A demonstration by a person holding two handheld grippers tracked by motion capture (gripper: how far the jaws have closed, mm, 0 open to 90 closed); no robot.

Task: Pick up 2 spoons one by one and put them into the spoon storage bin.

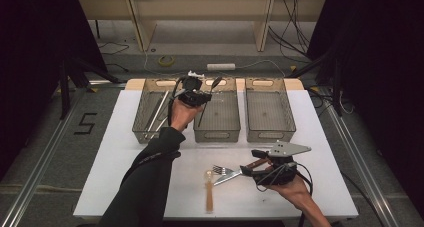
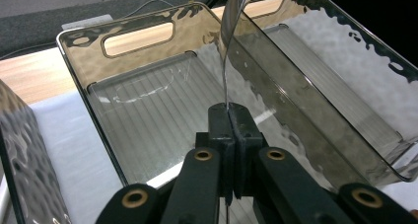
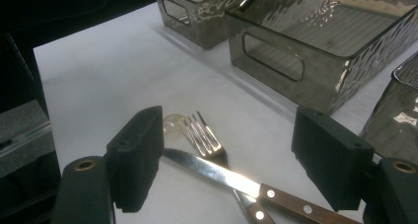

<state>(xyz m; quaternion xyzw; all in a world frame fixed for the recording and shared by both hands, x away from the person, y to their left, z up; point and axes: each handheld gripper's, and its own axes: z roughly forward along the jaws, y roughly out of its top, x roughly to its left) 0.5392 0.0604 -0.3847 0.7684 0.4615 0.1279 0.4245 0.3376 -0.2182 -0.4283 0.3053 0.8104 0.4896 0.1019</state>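
My left gripper (image 1: 199, 98) (image 2: 230, 116) is shut on the thin handle of a metal spoon (image 1: 215, 81) (image 2: 230, 21), which sticks up and away from the jaws above the middle smoky bin (image 1: 217, 135) (image 2: 138, 36). At the table's front right, my right gripper (image 1: 251, 163) (image 3: 231, 145) stands open and low over a wooden-handled knife (image 1: 231, 175) (image 3: 222, 173) lying across a fork (image 1: 220, 170) (image 3: 202, 134). The knife blade runs between the jaws without touching them. A pale spoon with a tan handle (image 1: 208, 188) (image 3: 172, 124) lies just left of the fork.
Three smoky plastic bins stand in a row at the back of the white table (image 1: 320, 137). The left bin (image 1: 145, 132) holds several long metal utensils (image 1: 157, 114); the right bin (image 1: 270, 135) (image 2: 365, 66) looks bare inside. Dark curtains flank the table.
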